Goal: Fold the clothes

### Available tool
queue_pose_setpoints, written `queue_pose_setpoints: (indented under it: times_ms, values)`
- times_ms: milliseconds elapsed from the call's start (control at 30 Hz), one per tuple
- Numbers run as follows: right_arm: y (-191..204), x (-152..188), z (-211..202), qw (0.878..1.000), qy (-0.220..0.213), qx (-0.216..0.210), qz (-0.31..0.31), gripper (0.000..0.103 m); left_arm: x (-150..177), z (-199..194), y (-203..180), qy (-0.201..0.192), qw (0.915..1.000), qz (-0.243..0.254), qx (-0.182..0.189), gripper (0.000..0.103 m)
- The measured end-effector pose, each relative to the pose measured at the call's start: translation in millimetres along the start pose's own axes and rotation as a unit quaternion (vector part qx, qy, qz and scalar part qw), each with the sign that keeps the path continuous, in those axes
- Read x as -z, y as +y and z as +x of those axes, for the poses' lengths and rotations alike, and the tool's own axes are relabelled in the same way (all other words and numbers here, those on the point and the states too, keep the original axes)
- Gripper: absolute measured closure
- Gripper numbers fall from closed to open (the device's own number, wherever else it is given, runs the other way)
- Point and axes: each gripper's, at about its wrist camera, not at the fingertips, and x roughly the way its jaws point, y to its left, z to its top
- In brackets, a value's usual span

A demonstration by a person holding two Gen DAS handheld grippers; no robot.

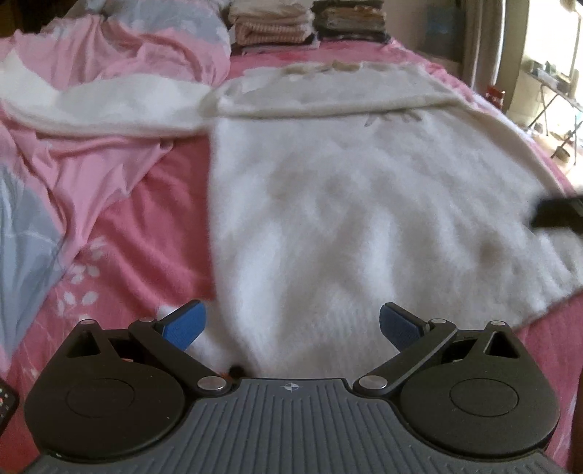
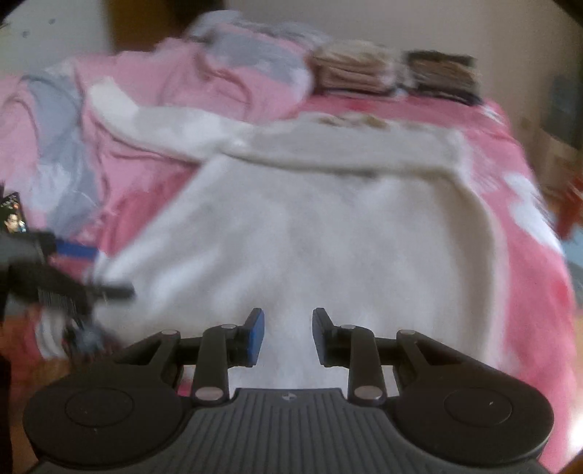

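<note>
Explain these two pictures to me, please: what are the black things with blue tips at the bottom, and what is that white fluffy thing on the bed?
There is no robot here. A person holds a hand tool in each hand, each with two fingers that pinch and a small wide-angle camera looking forward along them. One picture comes from the left gripper, whose jaws stand wide open. The other comes from the right gripper, whose jaws stand narrower but apart, pinching nothing. Both are over a white fuzzy sweater spread flat on a pink bedsheet, with one sleeve folded across the top. A rumpled pink and grey quilt lies to the left, and two stacks of folded clothes sit at the far end. Neither tool holds anything.
</note>
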Motion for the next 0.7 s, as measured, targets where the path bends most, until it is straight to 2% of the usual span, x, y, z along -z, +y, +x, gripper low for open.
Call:
queue_pose_setpoints:
  times_ms: [133,233,300,433,567,633,700]
  values:
    - [38.9,-37.9,69.5,0.997,0.008,-0.057,-0.054,0.073,6.8,-0.7,9.6,0.006,0.9999,0.009,-0.011,0.001]
    - [65.6,-44.8,114.7,0.993,0.015,-0.080,-0.082,0.073,8.8,1.2,17.9,0.009,0.9999,0.002,-0.011,0.001]
    - [71.9,-36.2,126.2,0.992,0.023,-0.087,-0.084,0.073,10.0,2.9,22.6,0.010,0.9999,-0.003,-0.004,0.001]
    - [63.5,-3.3,101.7,0.991,0.019,-0.101,-0.088,0.073,14.0,3.0,30.6,0.002,0.9999,-0.007,0.009,0.001]
    - [46.9,29.7,62.5,0.990,0.037,-0.120,-0.070,0.072,12.2,0.3,40.5,-0.014,0.9998,-0.013,0.009,0.001]
    - [49.5,34.7,49.1,0.987,0.046,-0.124,-0.091,0.072,8.3,1.4,44.7,-0.017,0.9996,-0.019,0.007,0.001]
    - [52.4,24.4,49.9,0.986,0.038,-0.124,-0.101,0.072,5.2,2.2,46.5,-0.020,0.9996,-0.021,0.001,0.001]
